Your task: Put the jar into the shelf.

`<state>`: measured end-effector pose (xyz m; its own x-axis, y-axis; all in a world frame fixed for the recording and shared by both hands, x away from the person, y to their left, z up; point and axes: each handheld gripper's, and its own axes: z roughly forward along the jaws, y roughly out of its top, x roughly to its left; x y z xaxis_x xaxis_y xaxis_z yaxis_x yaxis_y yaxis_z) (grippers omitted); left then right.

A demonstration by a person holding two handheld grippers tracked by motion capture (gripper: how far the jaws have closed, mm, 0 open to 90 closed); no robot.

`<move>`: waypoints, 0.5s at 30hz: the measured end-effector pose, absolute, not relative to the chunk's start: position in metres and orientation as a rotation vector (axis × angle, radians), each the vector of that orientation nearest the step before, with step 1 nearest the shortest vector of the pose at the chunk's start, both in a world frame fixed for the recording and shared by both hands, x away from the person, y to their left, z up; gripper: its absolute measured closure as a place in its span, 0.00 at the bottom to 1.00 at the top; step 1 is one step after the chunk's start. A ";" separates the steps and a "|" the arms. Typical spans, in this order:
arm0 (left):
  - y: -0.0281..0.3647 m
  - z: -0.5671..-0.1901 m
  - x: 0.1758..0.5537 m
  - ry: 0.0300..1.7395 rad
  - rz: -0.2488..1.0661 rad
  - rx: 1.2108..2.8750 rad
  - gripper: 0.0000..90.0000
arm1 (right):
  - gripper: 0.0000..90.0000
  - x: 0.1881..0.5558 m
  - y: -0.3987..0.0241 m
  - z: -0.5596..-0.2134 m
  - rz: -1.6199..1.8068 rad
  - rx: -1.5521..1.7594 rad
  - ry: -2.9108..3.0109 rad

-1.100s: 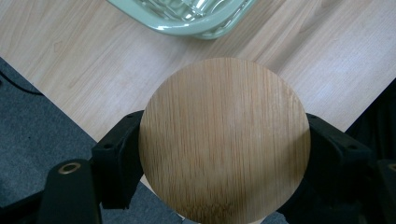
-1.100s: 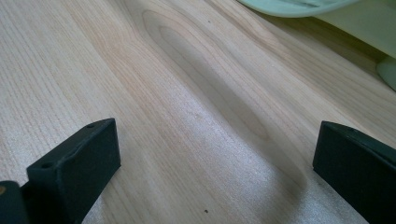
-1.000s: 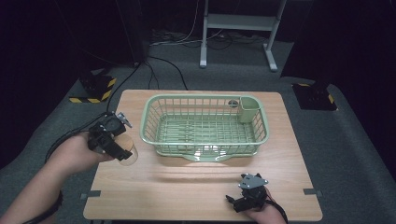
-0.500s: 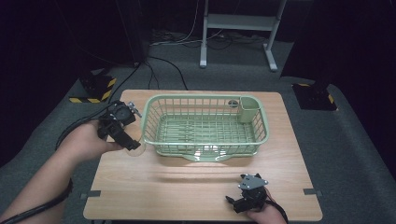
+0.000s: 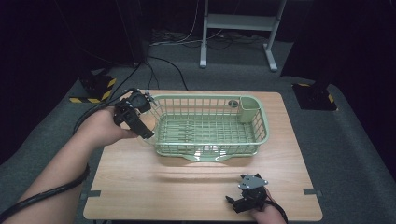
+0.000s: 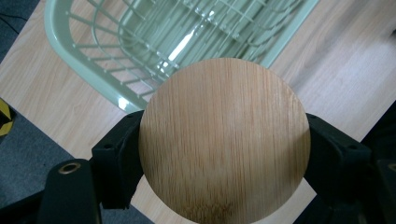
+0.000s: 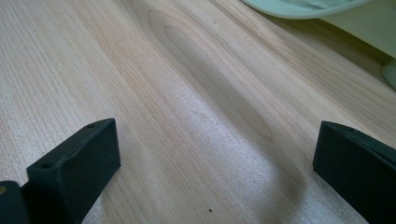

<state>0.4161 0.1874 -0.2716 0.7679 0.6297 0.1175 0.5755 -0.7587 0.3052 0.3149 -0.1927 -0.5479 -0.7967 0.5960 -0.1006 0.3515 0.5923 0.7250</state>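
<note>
- Where the left gripper (image 5: 145, 131) sits at the left of the high view, just beside the rack's (image 5: 261, 140) left rim, its jaws clamp a round wooden disc (image 6: 224, 140); in that view the disc is hard to make out against the table (image 5: 187, 182).
- Seen from the left gripper view, the disc takes up the centre and lower part of the frame, its bottom edge cut off, with a black jaw pressing on each side.
- Behind the disc in that view, the green wire rack crosses the upper part of the frame and the disc hides part of its near rim.
- At the bottom right of the high view, the right gripper (image 5: 233, 202) lies low at the table's near edge, its hand partly cut off by the frame.
- Seen from the right gripper view, its jaws stand wide apart with bare wood between them; the rack's edge (image 7: 327, 9) is cropped at the upper right.
- A small cup compartment (image 5: 249, 108) sits in the rack's upper right corner.
</note>
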 end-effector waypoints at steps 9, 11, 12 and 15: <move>0.165 -0.275 0.440 0.921 0.303 2.721 0.26 | 0.00 0.315 -0.193 -0.548 1.031 0.762 2.492; 0.158 -0.277 0.445 0.910 0.300 2.729 0.26 | 0.00 0.315 -0.193 -0.548 1.031 0.762 2.493; 0.155 -0.278 0.447 0.910 0.296 2.727 0.26 | 0.00 0.315 -0.193 -0.548 1.031 0.761 2.494; 0.146 -0.281 0.453 0.892 0.297 2.728 0.26 | 0.00 0.315 -0.193 -0.548 1.034 0.754 2.494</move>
<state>0.4533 0.1464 -0.2811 0.7909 0.6013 0.1132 0.5492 -0.7792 0.3020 0.3145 -0.1927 -0.5479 -0.8025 0.5877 -0.1025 0.3428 0.5949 0.7271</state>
